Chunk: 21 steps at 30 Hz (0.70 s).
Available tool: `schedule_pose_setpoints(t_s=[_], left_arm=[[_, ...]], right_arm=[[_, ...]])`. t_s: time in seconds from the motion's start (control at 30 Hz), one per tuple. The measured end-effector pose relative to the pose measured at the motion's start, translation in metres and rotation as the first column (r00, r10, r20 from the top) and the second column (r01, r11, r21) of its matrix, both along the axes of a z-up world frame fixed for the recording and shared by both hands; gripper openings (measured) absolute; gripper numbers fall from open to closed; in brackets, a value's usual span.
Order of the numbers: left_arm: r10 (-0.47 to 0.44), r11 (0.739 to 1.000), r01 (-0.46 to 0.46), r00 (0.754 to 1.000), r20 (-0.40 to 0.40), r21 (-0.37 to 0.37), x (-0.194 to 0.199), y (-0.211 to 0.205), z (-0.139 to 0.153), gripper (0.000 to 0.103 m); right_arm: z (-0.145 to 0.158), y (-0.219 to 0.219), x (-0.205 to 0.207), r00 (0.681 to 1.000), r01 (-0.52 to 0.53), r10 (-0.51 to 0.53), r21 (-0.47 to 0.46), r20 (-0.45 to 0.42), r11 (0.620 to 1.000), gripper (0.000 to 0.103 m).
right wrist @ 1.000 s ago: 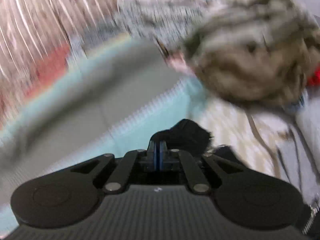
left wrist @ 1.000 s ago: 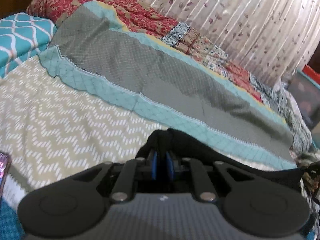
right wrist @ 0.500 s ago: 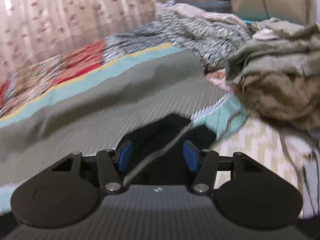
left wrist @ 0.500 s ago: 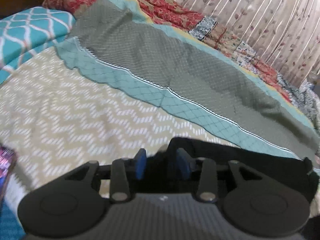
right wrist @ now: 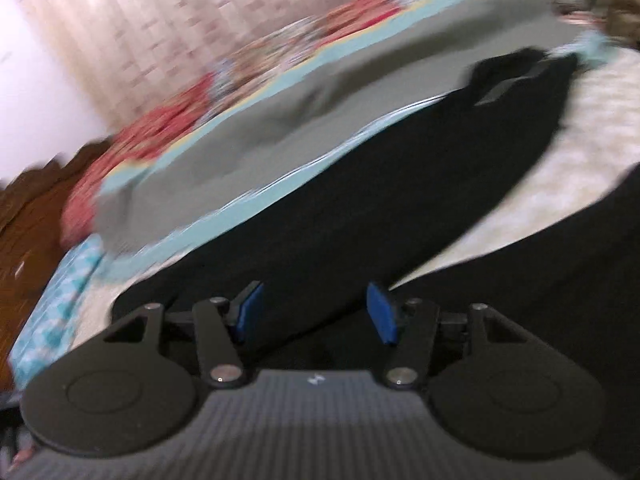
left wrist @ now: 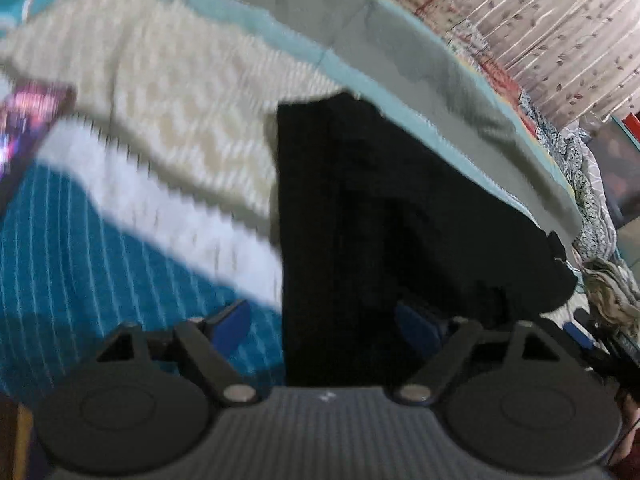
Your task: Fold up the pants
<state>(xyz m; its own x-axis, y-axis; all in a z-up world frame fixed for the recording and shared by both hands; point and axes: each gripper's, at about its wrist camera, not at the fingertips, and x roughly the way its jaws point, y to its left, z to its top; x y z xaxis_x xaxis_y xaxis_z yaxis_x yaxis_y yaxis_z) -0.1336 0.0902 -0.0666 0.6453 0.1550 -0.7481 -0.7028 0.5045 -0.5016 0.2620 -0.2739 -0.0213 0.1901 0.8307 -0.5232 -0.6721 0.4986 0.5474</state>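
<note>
The black pants (left wrist: 380, 216) lie spread flat on the bed, one end near the grey and teal quilt. In the right wrist view the pants (right wrist: 360, 200) stretch from near the gripper to the far right. My left gripper (left wrist: 324, 324) is open, its blue pads apart above the near end of the pants. My right gripper (right wrist: 312, 312) is open too, its blue pads apart above the black cloth. Neither holds anything. Both views are blurred.
A grey quilt with a teal border (left wrist: 400, 48) lies along the far side by the curtain (left wrist: 560, 20). A cream zigzag sheet (left wrist: 160, 80) and a blue striped cover (left wrist: 80, 260) lie at the left. A heap of clothes (left wrist: 608, 284) sits at the right.
Both grippers were shut on the black pants a second ago. They opened, let the cloth go and pulled back, so the pants now lie spread on the bed.
</note>
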Motion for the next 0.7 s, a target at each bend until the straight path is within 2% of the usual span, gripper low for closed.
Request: schedule_pose_setpoints(t_s=[0.1,0.23,0.33,0.43,0.5,0.53,0.57,0.6,0.63,0.67,0.7], left_arm=[[0.008,1.000,-0.007,0.999,0.042,-0.024,-0.015,-0.010,0.000,0.082],[0.033,0.996,-0.024,0.994,0.105,-0.081,-0.042,-0.021,0.002,0.085],[0.062,0.989,-0.037,0.983,0.170,-0.142,-0.062,-0.028,-0.002,0.088],[0.079,0.969,-0.018,0.968,0.239,-0.248,-0.069,-0.033,-0.018,0.091],[0.085,0.956,-0.005,0.962,0.261,-0.293,-0.066,-0.036,-0.029,0.091],[0.090,0.949,0.003,0.955,0.281,-0.316,-0.064,-0.037,-0.035,0.088],[0.096,0.944,0.008,0.950,0.298,-0.329,-0.060,-0.038,-0.039,0.067],[0.087,0.945,0.019,0.947,0.309,-0.326,-0.054,-0.040,-0.041,0.052],[0.056,0.951,0.043,0.950,0.308,-0.305,-0.045,-0.043,-0.040,0.031],[0.012,0.961,0.075,0.951,0.310,-0.267,-0.037,-0.048,-0.036,0.015],[-0.048,0.970,0.120,0.948,0.315,-0.212,-0.028,-0.056,-0.029,0.011]], right_arm=[[0.018,0.036,-0.029,0.983,-0.183,0.183,0.041,0.004,0.982,0.060],[0.043,0.092,-0.077,0.907,-0.417,0.412,0.045,0.089,0.908,0.059],[0.043,0.126,-0.101,0.875,-0.481,0.476,0.046,0.089,0.875,0.056],[0.023,0.158,-0.114,0.853,-0.522,0.522,0.033,0.001,0.852,0.041],[0.006,0.167,-0.127,0.852,-0.522,0.520,-0.018,-0.055,0.853,0.039],[0.000,0.166,-0.135,0.848,-0.530,0.527,-0.059,-0.057,0.846,0.039],[-0.006,0.169,-0.145,0.840,-0.541,0.540,-0.129,-0.044,0.831,0.039],[-0.009,0.176,-0.154,0.836,-0.539,0.548,-0.216,-0.021,0.814,0.039],[-0.008,0.180,-0.155,0.836,-0.523,0.548,-0.287,0.010,0.803,0.039],[-0.002,0.182,-0.153,0.835,-0.513,0.549,-0.310,0.036,0.801,0.039],[0.008,0.185,-0.152,0.838,-0.502,0.543,-0.309,0.057,0.808,0.040]])
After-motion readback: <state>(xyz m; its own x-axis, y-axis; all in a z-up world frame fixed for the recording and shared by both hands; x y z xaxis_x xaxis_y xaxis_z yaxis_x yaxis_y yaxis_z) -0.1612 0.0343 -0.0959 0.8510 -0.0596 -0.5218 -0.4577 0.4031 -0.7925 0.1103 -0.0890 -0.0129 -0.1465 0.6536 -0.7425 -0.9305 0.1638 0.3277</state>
